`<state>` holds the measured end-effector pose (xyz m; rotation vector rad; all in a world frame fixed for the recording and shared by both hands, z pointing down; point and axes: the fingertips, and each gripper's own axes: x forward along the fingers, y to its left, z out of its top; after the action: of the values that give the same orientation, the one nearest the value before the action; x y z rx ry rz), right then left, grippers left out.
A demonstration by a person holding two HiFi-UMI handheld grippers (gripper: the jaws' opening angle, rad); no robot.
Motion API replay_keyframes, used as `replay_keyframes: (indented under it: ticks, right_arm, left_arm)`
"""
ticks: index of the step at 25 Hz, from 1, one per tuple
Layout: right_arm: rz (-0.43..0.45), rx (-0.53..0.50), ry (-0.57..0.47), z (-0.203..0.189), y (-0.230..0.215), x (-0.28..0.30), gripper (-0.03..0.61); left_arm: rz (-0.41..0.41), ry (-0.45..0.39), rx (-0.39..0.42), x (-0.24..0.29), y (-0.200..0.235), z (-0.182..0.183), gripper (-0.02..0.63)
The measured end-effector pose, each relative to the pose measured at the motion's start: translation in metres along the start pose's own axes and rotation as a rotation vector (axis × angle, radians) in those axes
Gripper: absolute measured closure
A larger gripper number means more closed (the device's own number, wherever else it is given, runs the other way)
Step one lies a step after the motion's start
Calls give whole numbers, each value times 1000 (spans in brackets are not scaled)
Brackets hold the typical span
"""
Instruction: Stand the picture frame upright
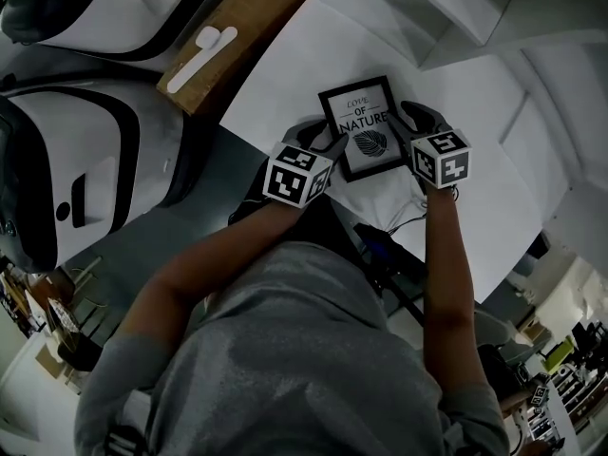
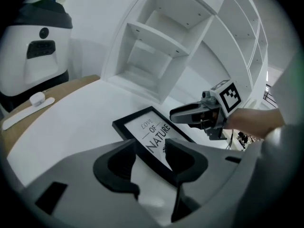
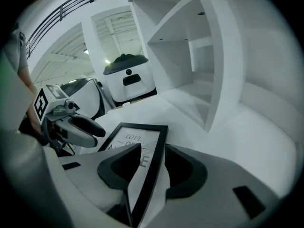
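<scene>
The picture frame sits on the white counter in the upper middle of the head view, print facing the person. It looks raised and leaning back rather than lying flat, though its rear support is hidden. The left claw is released, jaws apart with the frame's left edge between them and not pinched. The right claw is likewise released, straddling the frame's right edge with a gap on each side. The standing step seems essentially done. What is left is drawing both claws clear without nudging the frame, and seeing that it stays up.
</scene>
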<state>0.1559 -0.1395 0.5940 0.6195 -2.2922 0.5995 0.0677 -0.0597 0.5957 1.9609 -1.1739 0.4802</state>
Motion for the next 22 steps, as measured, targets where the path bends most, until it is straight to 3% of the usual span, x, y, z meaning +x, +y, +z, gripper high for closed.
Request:
replay_keyframes:
  ticks: [6,11,22]
  right_arm:
    - [-10,-1,47,-8,-1,9,425]
    - [-10,36,55,-13,-4,11,418]
    - [1,71,74,-20,5,18,416]
  left_arm:
    - [66,3,-53,6,13,-5,414]
    - [71,26,-123,12,17,-13,414]
    - [117,32,-143,15,17,-10,414]
